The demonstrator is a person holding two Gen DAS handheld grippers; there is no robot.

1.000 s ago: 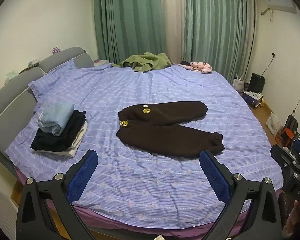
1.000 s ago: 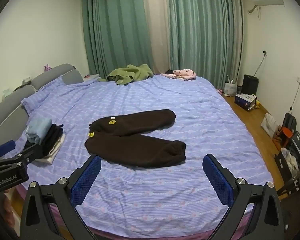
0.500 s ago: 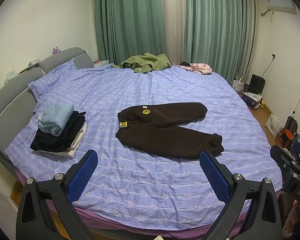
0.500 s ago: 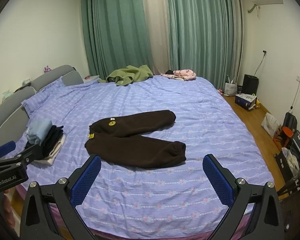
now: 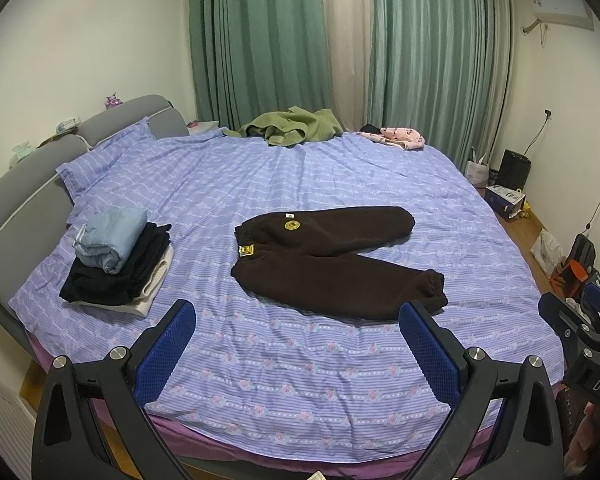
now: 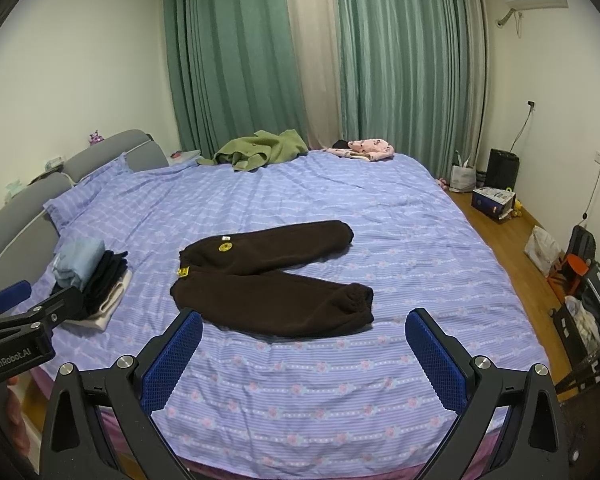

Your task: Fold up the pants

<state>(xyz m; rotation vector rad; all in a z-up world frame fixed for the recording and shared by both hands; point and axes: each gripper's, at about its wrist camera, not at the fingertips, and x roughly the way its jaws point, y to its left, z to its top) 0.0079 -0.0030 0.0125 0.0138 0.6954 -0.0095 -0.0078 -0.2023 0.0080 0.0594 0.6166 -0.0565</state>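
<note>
Left wrist view: the left gripper (image 5: 296, 322) hangs over the near edge of the bed (image 5: 300, 392), its blue pads spread wide apart with nothing between them. The pants (image 5: 332, 258), dark brown, lie flat on the striped sheet ahead of the gripper, well clear of it, waistband toward its left and both legs splayed toward its right, the nearer cuff just beyond the right pad. Ahead and to the left sits a stack (image 5: 118, 258) of folded clothes. At the far edge lie a green garment (image 5: 292, 130) and a pink garment (image 5: 396, 138).

Right wrist view shows the right gripper (image 6: 304, 330) likewise spread apart and holding nothing, low over the bed's near edge. The pants (image 6: 268, 276) lie ahead of it and slightly left, not touched. The left gripper (image 6: 28, 320) shows at the left border.
</note>
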